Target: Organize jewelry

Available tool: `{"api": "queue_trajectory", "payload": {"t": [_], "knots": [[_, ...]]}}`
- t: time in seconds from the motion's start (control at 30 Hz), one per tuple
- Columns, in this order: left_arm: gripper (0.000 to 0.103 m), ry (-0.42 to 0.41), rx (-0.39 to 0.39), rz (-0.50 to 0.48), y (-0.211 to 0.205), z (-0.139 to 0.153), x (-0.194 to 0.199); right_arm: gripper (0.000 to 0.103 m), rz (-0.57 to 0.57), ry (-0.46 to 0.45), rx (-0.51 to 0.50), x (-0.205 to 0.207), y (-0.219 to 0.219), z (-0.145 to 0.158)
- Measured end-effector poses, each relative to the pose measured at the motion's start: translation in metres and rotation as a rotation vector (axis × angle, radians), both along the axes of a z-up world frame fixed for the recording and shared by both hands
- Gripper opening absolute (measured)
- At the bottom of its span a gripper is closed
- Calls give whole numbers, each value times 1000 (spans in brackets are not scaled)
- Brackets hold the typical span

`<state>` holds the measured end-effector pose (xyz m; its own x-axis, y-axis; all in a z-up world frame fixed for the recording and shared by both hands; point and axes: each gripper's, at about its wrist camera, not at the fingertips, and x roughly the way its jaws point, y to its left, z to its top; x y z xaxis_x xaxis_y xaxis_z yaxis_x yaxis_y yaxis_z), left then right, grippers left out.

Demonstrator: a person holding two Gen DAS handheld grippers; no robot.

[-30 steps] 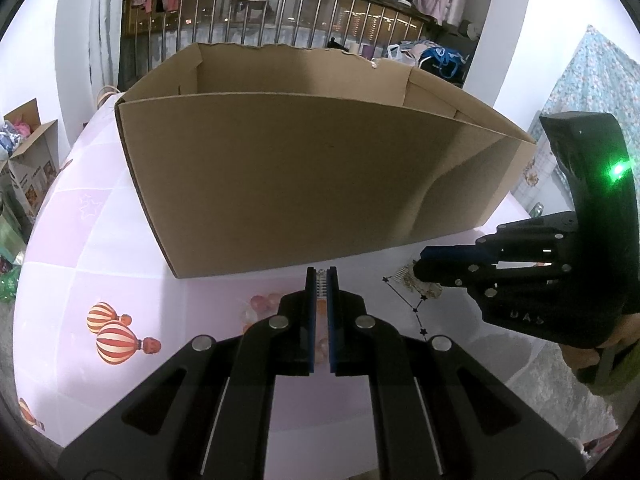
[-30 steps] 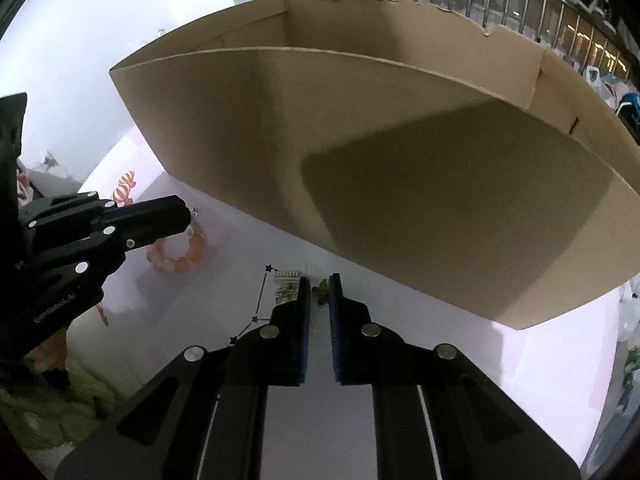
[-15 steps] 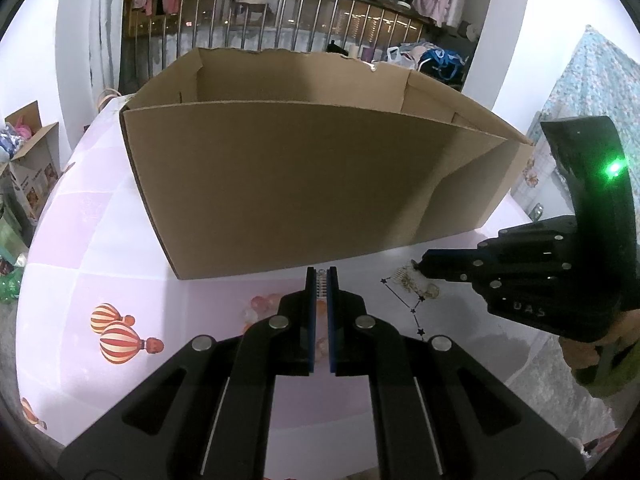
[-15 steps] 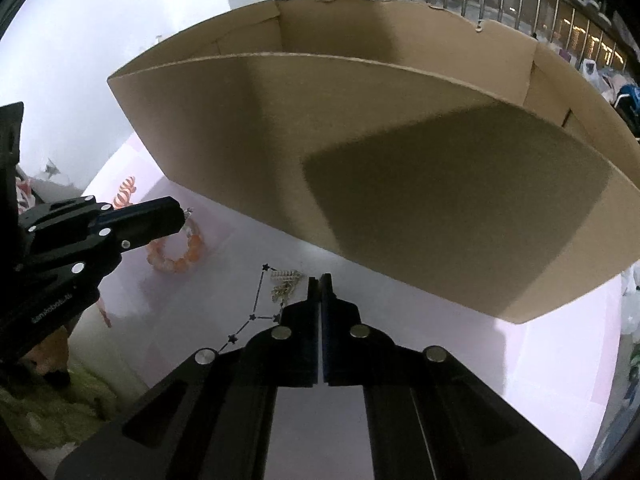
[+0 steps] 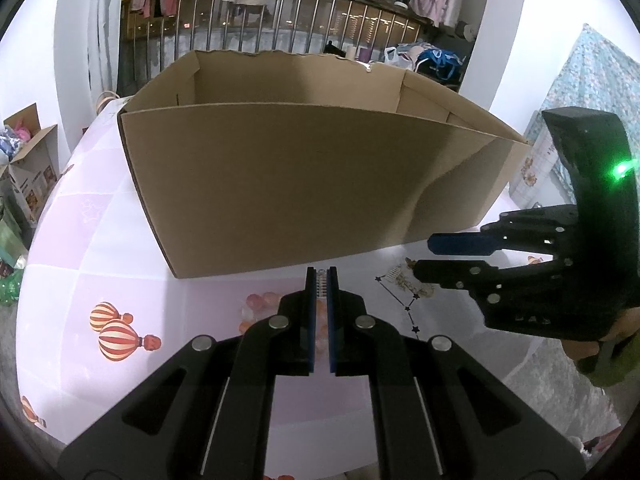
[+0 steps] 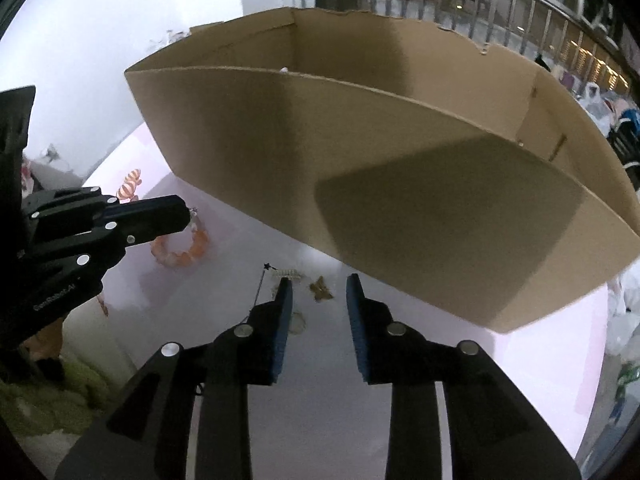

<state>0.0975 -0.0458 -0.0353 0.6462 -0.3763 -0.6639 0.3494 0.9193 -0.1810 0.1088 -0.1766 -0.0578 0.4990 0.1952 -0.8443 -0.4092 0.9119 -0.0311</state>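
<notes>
The right claw, spread open and empty, hovers over the small gold charm on the counter, just in front of the cardboard box. The left claw pinches a thin beaded strip.

box behind jewelry | bead bracelet left | star pendant right | all on table

Each claw was matte black with blue finger pads, silver screws, a green light; skin showed beneath an olive sleeve.
</notes>
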Motion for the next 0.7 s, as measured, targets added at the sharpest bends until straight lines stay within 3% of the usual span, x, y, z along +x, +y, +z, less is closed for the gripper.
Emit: {"api": "queue_trajectory", "payload": {"t": [0.37, 0.7], "knots": [[4, 9, -5, 3, 1, -2, 1, 8, 31, 55, 32, 15, -5, -9], [4, -8, -4, 5, 4, 1, -1, 6, -71, 55, 149, 12, -33, -3]]}}
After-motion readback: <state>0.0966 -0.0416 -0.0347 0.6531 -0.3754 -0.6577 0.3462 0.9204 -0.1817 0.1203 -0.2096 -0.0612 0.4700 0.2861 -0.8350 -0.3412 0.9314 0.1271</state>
